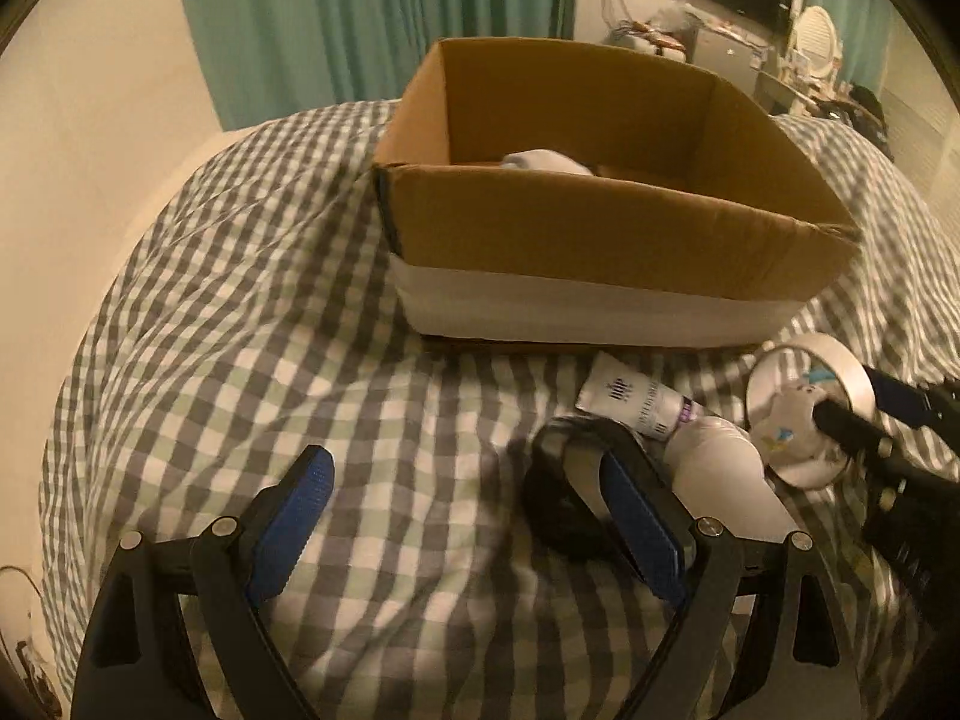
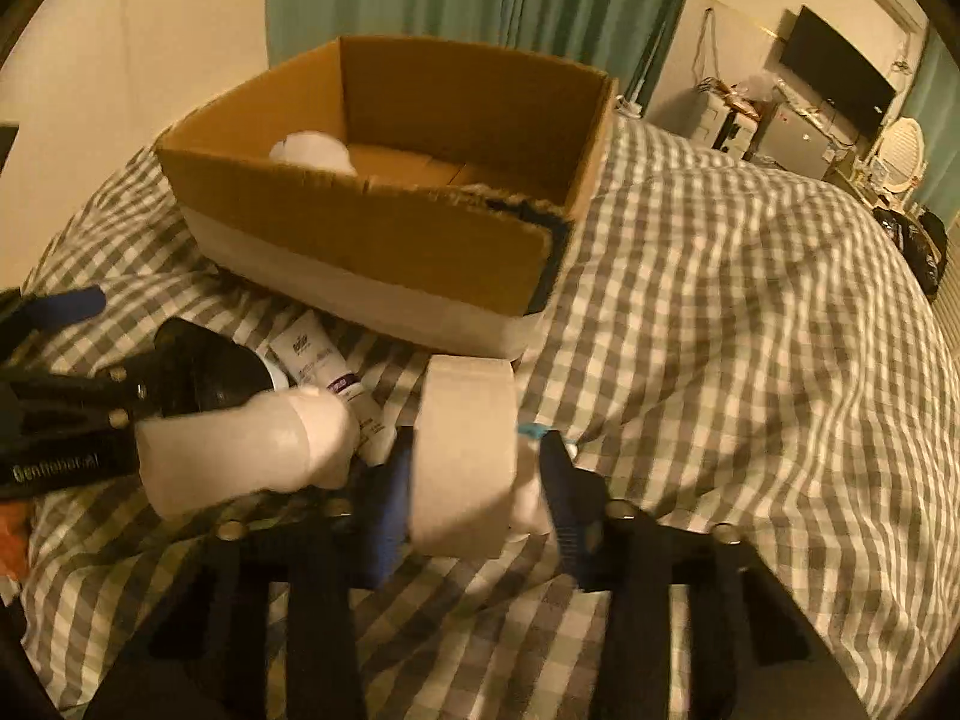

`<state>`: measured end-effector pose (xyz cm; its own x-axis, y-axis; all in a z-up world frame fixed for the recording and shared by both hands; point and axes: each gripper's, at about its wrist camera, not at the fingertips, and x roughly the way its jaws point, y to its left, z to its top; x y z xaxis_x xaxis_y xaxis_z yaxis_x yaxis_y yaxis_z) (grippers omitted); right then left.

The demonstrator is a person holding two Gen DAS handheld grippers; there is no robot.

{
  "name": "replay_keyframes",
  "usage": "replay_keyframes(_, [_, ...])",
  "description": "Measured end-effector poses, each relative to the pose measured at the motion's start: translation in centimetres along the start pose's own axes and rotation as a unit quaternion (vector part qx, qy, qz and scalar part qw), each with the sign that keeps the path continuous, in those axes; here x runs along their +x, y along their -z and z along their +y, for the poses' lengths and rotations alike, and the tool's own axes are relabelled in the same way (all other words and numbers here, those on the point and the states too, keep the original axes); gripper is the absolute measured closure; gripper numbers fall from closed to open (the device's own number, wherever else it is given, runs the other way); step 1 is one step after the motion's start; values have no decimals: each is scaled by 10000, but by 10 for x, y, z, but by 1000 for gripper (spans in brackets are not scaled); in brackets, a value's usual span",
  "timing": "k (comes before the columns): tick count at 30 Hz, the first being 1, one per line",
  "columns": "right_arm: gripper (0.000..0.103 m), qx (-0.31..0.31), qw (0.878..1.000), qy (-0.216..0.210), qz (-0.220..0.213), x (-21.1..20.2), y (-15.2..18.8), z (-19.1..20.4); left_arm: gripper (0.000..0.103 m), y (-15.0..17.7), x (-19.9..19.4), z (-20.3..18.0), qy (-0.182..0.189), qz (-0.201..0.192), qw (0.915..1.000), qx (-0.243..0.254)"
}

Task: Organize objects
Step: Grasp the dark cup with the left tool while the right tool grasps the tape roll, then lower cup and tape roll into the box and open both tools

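An open cardboard box (image 1: 600,228) sits on the checked bedspread with a white item (image 1: 543,161) inside; it also shows in the right wrist view (image 2: 384,234). In front of it lie a white tube (image 1: 636,397), a white bottle (image 1: 729,468) and a black round object (image 1: 558,492). My left gripper (image 1: 468,516) is open, its right finger beside the black object. My right gripper (image 2: 474,480) is shut on a white tape roll (image 2: 468,450), just above the bed; the roll also shows in the left wrist view (image 1: 804,402).
The checked bedspread (image 2: 750,360) spreads right of the box. Green curtains (image 1: 360,18) hang behind. A TV (image 2: 834,81), a cluttered desk and a white chair (image 2: 900,156) stand at the far right. A wall runs along the left.
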<state>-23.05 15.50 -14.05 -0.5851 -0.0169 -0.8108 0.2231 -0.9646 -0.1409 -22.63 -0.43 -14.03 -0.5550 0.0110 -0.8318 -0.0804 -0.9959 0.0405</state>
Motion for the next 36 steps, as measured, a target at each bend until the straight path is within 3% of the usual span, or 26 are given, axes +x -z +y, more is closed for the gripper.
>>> replay_keyframes(4, [74, 132, 9998, -62, -135, -8, 4, -7, 10, 0, 1, -4, -121, -97, 9999, -55])
replay_keyframes(7, [74, 167, 9996, -107, -208, -13, 4, -9, 13, -2, 3, -4, -12, -130, 9999, -110])
replay_keyframes(9, [74, 181, 9995, -131, -223, -13, 4, -8, 27, -3, 7, -3, 148, -73, 9997, -160])
replay_keyframes(11, [74, 201, 9994, -162, -234, -15, 3, -8, 57, -4, 13, -2, 355, 26, 9991, -217])
replay_keyframes(13, [74, 226, 9992, -185, -261, -18, 3, -8, 78, -5, 17, -1, 450, 96, 9986, -263])
replay_keyframes(16, [74, 257, 9990, -240, -292, -21, 3, -9, 92, -4, 20, -2, 414, 128, 9988, -229])
replay_keyframes(26, [74, 286, 9983, -240, -457, -42, 10, -10, 97, -3, -15, -5, 265, -377, 9989, -70])
replay_keyframes(36, [74, 363, 9955, -202, -856, -91, 16, -9, 97, 6, -68, 9, 354, -734, 9961, -351])
